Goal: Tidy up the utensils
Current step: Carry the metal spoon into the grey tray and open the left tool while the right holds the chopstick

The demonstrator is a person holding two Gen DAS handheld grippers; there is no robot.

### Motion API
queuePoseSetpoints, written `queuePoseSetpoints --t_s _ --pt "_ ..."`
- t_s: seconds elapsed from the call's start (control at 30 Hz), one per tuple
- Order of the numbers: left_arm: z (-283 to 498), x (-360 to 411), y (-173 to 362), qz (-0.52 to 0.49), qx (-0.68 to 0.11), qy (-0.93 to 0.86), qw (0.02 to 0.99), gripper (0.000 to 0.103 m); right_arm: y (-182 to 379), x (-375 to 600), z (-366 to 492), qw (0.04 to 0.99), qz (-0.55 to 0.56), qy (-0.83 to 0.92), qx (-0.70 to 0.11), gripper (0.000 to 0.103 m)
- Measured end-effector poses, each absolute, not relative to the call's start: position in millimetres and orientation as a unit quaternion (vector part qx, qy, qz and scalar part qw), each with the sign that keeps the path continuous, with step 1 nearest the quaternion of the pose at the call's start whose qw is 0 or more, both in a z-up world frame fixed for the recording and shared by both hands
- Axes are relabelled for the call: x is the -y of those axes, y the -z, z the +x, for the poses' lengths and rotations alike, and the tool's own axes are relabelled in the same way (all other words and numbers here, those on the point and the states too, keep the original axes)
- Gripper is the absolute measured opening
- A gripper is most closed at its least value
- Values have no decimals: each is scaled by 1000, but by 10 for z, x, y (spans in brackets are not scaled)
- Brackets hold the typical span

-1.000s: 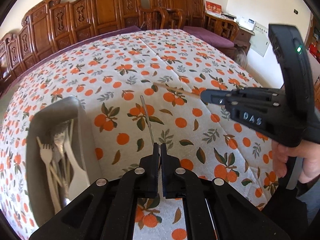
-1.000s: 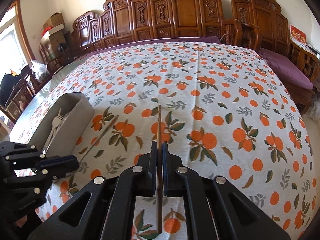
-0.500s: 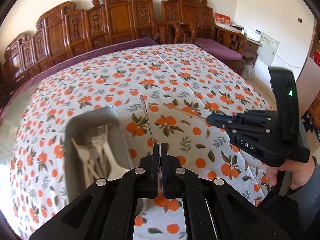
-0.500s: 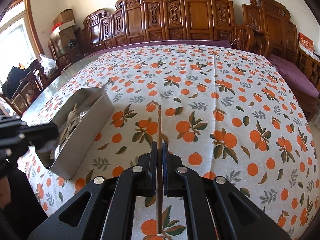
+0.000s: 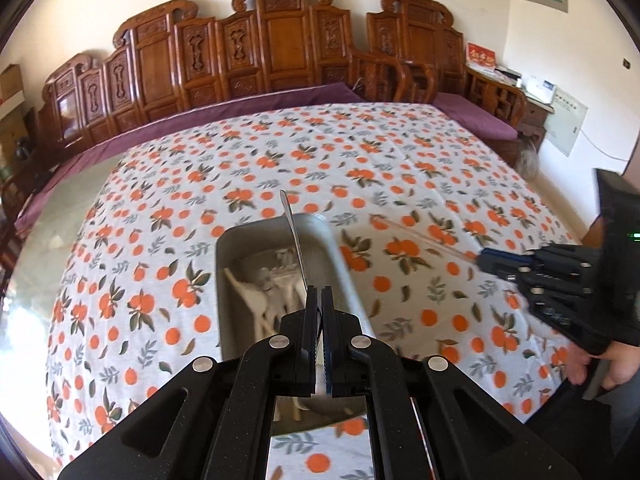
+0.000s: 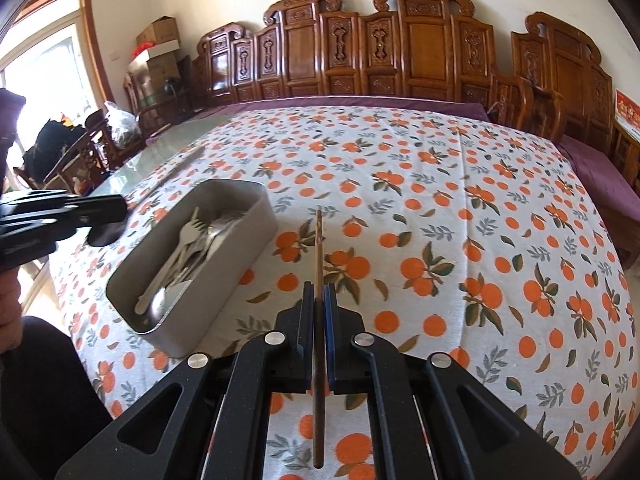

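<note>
A large table takes most of both views, covered with a white tablecloth [image 6: 460, 208] printed with oranges and green leaves. Behind it stands a row of carved wooden chairs [image 6: 424, 52] against the pale wall, with a purple cushion [image 5: 472, 116] visible at the far right side in the left wrist view.

On the cloth lies a grey rectangular tray [image 6: 244, 252] with rounded corners. In the right wrist view it sits at the left part of the table, with its long side going away from the camera. Inside it are several utensils [image 6: 188, 256], pale forks and spoons, lying together in a loose heap; I cannot count them exactly.

The left gripper [image 5: 319, 300] hangs above the tray, and its jaws are pressed together on a thin metal utensil [image 5: 294, 240]. This piece sticks forward and a little to the left from the jaws, over the inside of the tray, and it does not touch the tray as far as I can see. Which kind of utensil it is, I cannot tell.

The right gripper [image 6: 319, 300] is over the bare cloth, to the right of the tray and apart from it. Its jaws are closed on a brown wooden chopstick [image 6: 318, 264], which passes between them and points forward, held above the table.
</note>
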State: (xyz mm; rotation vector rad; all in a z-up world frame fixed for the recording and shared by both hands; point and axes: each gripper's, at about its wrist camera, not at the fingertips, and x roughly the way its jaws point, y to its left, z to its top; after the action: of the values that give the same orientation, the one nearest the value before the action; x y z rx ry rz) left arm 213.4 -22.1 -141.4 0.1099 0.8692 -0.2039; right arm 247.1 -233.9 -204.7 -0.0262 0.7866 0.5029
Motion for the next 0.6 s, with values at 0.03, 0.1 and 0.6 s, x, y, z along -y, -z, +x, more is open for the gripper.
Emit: queuePoseSetpoints --t_s 0.03,0.1,0.6 --pt "2154 197 1455 52 -424 96 899 1 2041 2329 2464 893 -12 -244 -378 6" --pt "2213 137 1584 48 -435 88 895 1 2031 2310 2459 892 -13 -248 -377 6" --pt "2332 -69 2107 30 -483 64 873 1 2092 2219 2480 886 -18 -255 -386 6"
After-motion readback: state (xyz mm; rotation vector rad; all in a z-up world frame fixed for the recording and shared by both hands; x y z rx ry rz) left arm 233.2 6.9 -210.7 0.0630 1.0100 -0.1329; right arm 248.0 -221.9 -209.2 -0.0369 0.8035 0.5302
